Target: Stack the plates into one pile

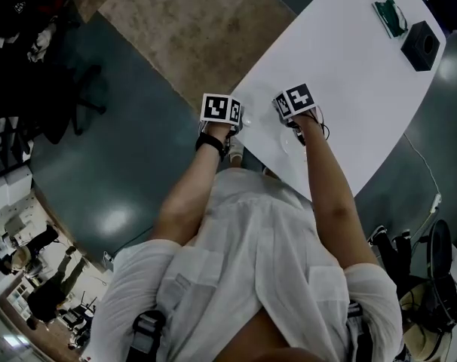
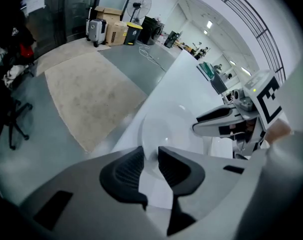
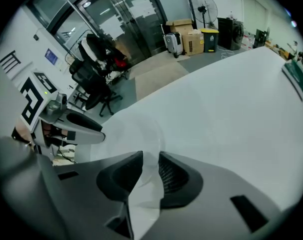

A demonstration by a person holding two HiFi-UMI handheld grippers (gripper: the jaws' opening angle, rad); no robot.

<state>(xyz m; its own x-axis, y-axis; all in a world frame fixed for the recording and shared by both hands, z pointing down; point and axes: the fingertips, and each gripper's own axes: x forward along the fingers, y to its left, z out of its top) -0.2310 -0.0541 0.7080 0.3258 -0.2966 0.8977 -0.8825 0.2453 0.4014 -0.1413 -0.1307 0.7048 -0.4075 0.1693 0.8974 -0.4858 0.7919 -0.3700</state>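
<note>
A white plate (image 2: 166,129) lies near the edge of the white table (image 1: 349,66). In the left gripper view, my left gripper (image 2: 150,156) has its pads on either side of this plate's near rim, with a gap still showing. A second, glassy-looking plate (image 3: 136,134) lies beside it. My right gripper (image 3: 150,166) straddles that plate's rim the same way. From the head view both grippers, left (image 1: 236,123) and right (image 1: 292,127), point steeply down, side by side at the table's near edge. The plates are faint there.
A black box (image 1: 422,45) and a green item (image 1: 391,17) sit at the table's far end. Beige carpet (image 1: 191,29) and an office chair (image 1: 62,104) are on the floor to the left. The table edge runs just left of the plates.
</note>
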